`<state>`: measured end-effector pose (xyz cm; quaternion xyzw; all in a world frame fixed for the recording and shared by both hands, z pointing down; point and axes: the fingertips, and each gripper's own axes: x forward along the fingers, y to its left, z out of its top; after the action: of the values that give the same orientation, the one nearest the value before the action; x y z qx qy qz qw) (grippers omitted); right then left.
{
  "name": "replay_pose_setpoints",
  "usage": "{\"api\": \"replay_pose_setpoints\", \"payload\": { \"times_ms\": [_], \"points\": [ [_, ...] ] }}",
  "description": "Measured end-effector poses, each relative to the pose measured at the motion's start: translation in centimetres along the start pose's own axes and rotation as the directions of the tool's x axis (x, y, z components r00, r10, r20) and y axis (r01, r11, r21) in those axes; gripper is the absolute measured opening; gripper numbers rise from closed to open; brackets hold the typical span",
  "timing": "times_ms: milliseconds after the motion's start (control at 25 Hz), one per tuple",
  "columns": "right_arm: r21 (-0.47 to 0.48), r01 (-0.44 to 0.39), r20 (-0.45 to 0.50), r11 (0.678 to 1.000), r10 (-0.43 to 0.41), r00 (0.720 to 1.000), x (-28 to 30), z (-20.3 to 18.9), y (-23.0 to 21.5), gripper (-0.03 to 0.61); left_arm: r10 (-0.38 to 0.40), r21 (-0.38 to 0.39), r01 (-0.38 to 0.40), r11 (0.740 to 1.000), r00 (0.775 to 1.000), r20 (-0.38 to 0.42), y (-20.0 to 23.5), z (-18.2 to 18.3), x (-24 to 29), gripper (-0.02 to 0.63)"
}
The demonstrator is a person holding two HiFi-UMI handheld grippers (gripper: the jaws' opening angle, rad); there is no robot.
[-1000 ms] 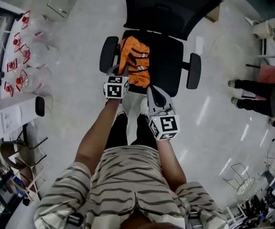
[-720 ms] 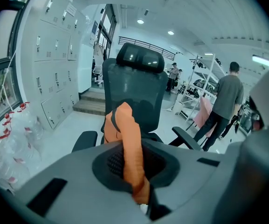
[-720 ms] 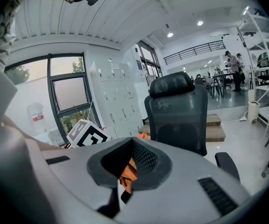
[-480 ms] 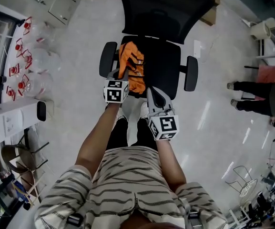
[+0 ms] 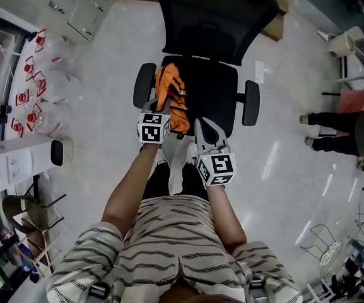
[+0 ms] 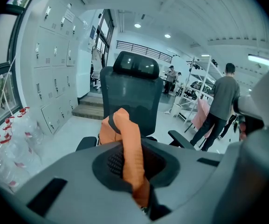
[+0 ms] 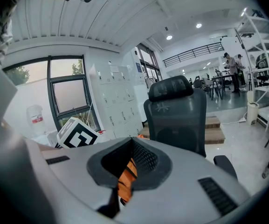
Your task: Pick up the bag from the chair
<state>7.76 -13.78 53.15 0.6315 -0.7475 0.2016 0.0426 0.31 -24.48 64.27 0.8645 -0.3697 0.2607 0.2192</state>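
Observation:
An orange bag (image 5: 172,96) with black straps hangs bunched over the left half of the black office chair's seat (image 5: 216,87). My left gripper (image 5: 158,105) is at the bag's near edge, shut on an orange strap (image 6: 127,143) that runs up between its jaws. My right gripper (image 5: 202,126) is just right of the bag's lower corner, by the seat's front edge. Its jaws are closed. A bit of the orange bag (image 7: 126,178) shows through the hollow between them; I cannot tell whether they touch it.
The chair's armrests (image 5: 145,84) (image 5: 251,103) flank the seat. Clear bottles with red caps (image 5: 40,87) and a white box (image 5: 17,160) lie on the floor at left. A person (image 5: 339,128) stands at right. Grey lockers (image 5: 90,5) stand beyond.
The left gripper has drawn back toward me with the strap, and the bag has gone from lying spread out to a narrow pulled-up bunch. The right gripper has barely moved.

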Motion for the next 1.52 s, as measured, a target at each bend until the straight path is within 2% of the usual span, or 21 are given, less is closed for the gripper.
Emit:
{"api": "replay_pose_setpoints", "payload": {
  "times_ms": [640,1520],
  "points": [
    [-0.029,-0.016,0.056,0.999,0.017,0.998,-0.3,2.8,1.2,0.018,-0.015,0.022,0.013,1.0,0.997,0.079,-1.1,2.7,-4.5,0.037],
    [-0.043,-0.039,0.119,0.998,0.044,0.992,-1.2,6.4,2.3,0.018,-0.066,0.056,0.056,0.997,0.977,0.203,-3.3,7.3,-9.3,0.037]
  ]
}}
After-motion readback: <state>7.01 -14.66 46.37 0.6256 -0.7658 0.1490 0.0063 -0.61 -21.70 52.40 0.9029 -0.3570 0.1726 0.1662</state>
